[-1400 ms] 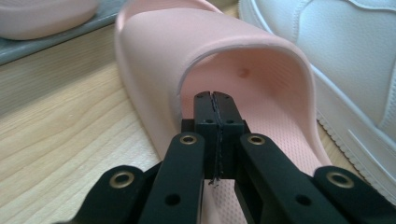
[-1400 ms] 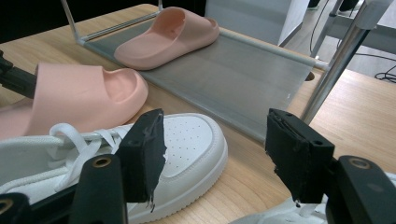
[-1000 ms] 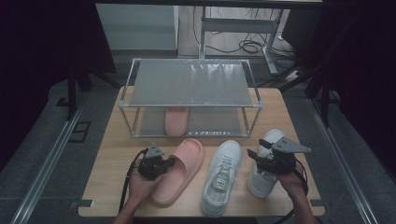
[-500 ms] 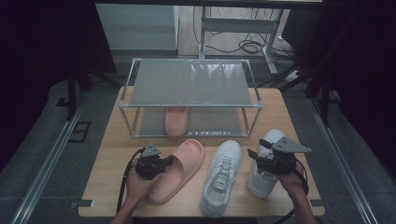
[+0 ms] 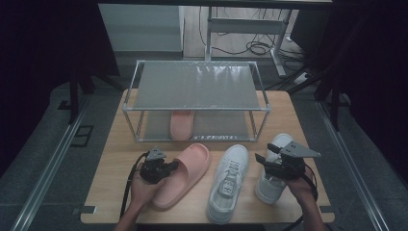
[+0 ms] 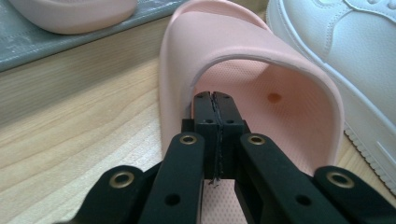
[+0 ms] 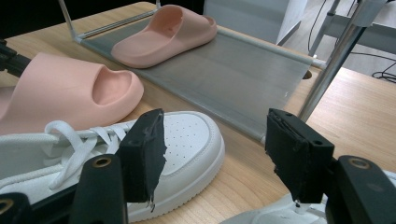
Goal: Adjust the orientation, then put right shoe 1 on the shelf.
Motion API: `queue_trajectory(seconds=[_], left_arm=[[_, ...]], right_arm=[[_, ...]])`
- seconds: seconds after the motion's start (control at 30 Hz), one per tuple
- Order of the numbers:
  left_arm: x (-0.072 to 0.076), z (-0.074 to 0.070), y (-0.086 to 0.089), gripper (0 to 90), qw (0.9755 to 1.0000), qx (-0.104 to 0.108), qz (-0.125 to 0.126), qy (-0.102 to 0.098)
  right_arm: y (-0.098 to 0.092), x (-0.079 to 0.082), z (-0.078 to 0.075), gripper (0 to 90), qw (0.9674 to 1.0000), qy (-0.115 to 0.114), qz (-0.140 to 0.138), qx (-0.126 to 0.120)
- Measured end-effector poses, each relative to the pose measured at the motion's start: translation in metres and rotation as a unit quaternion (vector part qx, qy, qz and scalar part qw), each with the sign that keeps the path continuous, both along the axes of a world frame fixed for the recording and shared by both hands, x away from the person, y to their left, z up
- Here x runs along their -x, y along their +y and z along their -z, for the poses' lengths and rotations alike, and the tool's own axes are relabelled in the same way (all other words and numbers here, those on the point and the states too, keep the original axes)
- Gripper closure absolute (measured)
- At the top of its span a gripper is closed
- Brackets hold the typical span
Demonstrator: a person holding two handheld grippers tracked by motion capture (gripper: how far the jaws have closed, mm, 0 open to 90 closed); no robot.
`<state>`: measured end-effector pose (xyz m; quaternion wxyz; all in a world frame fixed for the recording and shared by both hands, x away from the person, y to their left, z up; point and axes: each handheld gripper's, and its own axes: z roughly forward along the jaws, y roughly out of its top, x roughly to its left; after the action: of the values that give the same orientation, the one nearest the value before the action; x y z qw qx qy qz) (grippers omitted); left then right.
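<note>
One pink slide racked; left tongs clenched, empty, inside second slide; right tongs released, sneakers pending

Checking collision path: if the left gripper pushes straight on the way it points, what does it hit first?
Probably the pink slide: the left gripper, jaws shut, already sits at the mouth of its strap, pointing toward the toe. Depth inside is unclear.

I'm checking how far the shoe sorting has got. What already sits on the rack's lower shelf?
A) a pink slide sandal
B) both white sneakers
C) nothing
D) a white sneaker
A: one pink slide sandal lies on the lower shelf of the rack, while its mate and both white sneakers rest on the table.
</note>
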<state>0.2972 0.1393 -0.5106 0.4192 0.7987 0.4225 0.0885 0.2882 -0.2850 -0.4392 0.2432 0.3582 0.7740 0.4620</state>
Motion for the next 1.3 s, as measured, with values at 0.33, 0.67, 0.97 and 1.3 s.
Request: queue_trajectory(seconds=[0.33, 0.67, 0.97, 1.3], left_arm=[[0.01, -0.011, -0.001, 83.0, 0.9999, 0.009, 0.01, -0.007], [0.028, -0.018, -0.003, 70.9, 0.9993, 0.025, 0.026, -0.001], [0.045, -0.017, 0.004, 65.6, 0.9992, 0.028, 0.027, 0.003], [0.045, -0.014, -0.006, 64.2, 0.9991, 0.022, 0.034, 0.008]], right_arm=[[0.0, 0.0, 0.0, 38.9, 1.0, -0.001, 0.001, 0.001], [-0.003, 0.001, -0.002, 38.9, 1.0, -0.003, 0.004, -0.003], [-0.004, 0.001, -0.003, 38.9, 1.0, -0.006, 0.006, -0.001], [-0.007, 0.002, -0.004, 38.9, 0.9999, -0.006, 0.008, -0.003]])
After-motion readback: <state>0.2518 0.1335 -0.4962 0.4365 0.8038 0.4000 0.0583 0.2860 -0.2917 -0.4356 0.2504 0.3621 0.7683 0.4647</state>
